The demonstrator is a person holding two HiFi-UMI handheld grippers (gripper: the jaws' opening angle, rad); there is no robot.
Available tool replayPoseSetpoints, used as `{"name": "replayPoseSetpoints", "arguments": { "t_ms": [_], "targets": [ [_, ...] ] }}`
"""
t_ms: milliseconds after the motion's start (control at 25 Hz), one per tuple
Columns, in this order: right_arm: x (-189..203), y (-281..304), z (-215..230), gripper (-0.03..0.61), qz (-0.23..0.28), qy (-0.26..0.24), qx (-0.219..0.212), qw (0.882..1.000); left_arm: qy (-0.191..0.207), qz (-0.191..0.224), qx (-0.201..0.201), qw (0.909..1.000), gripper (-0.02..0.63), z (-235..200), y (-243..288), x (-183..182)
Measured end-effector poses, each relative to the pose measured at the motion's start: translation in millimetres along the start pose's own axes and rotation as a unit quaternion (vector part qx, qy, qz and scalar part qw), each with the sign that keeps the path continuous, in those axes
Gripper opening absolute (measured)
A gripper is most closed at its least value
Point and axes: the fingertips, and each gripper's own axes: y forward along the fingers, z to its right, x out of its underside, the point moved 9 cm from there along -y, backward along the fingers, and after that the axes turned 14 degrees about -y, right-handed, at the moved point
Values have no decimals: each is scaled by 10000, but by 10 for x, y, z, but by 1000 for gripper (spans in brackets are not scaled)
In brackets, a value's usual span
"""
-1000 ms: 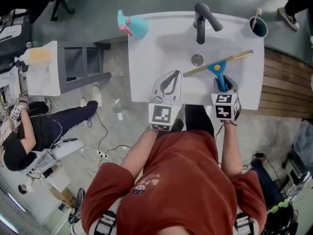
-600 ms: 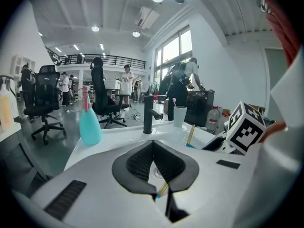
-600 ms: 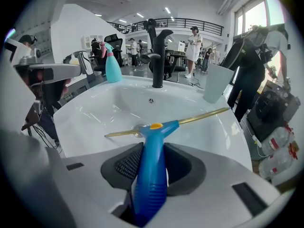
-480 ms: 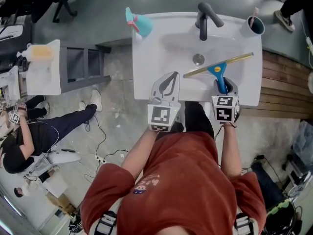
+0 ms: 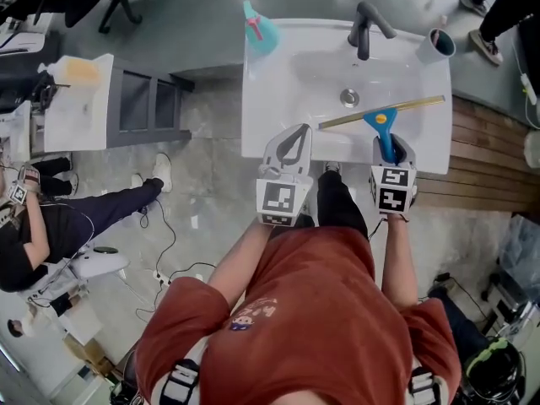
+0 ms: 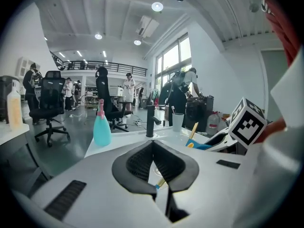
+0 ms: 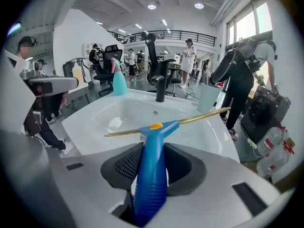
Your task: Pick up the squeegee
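The right gripper (image 7: pixel 153 148) has its jaws closed on the blue handle of the squeegee (image 7: pixel 151 175). The ribbed grip runs back between the two dark pads, and the pads press it from either side. The handle's head sticks out just beyond the jaw tips. There the long brass-coloured blade lies crosswise over the basin of the white sink (image 5: pixel 278 83), with its right end higher and further from the jaws than its left.

Further ahead of these jaws stands the dark faucet (image 7: pixel 160 87), with a teal spray bottle (image 7: pixel 118 82) off to their left and a cup (image 7: pixel 209 97) to their right.

The left gripper (image 6: pixel 153 144) sits just beside the right one, over the near rim of the sink. Its jaws are drawn together, with the tips meeting and nothing between them. One end of the blade shows through the small gap below the tips.
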Motion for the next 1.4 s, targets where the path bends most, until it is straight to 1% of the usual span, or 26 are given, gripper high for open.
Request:
{"name": "replayPoseSetpoints", "arguments": {
  "t_ms": [160,440,760,1040,1120,1240,1400],
  "targets": [
    [-45,-162,-154,143,145,55,87,9998,-26,89,-46,9999,18,-53,-238,-7],
    [-82,-507,-360,143,444,149,293,9985,88,262,0,9996,18,-65,-634,-58],
    [-157,-937,-395,143,953,372,610,9929,188,453,-7,9988,18,-38,-977,-88],
    [-364,-1380,-348,143,1615,576,884,9812,256,813,8,9964,18,44,-1217,-252],
    [-442,-1523,-319,143,1789,565,975,9774,184,945,-4,9954,18,72,-1290,-337],
    [-587,-1707,-228,143,2063,539,1097,9708,-62,1166,26,9932,18,120,-1366,-540],
    [-769,-1910,-129,143,2420,531,1288,9602,65,1468,40,9891,18,163,-1453,-771]
  ]
}}
